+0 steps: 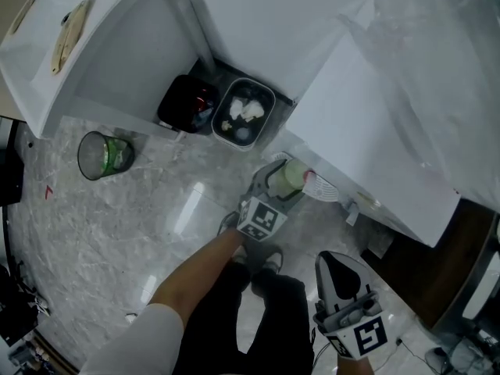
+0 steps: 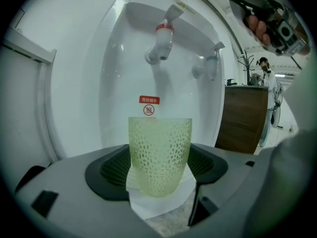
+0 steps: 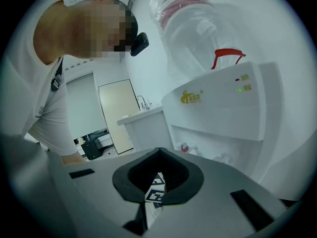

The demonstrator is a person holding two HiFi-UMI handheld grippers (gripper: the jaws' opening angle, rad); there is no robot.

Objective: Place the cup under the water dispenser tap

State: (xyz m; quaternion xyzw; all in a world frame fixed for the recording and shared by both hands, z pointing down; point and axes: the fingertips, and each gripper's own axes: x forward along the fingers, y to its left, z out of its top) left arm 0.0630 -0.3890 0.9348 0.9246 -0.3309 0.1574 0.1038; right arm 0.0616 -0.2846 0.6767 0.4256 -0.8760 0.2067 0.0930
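Closest in the head view: right tongs (image 1: 337,272) low over the floor (image 1: 117,233). Farther ahead, left tongs (image 1: 280,186) grasping a pale green cup (image 1: 294,173) by the white water dispenser (image 1: 375,131).

From the left tongs view: cup upright, clamped between both pads, in front of the dispenser's recess, lower than the red tap (image 2: 162,38) and blue tap (image 2: 210,66).

From the right tongs view: tips clenched together, holding nothing.

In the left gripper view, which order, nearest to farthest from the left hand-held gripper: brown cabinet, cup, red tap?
1. Cup, held between the jaws.
2. Red tap, above and ahead.
3. Brown cabinet, far right, behind.
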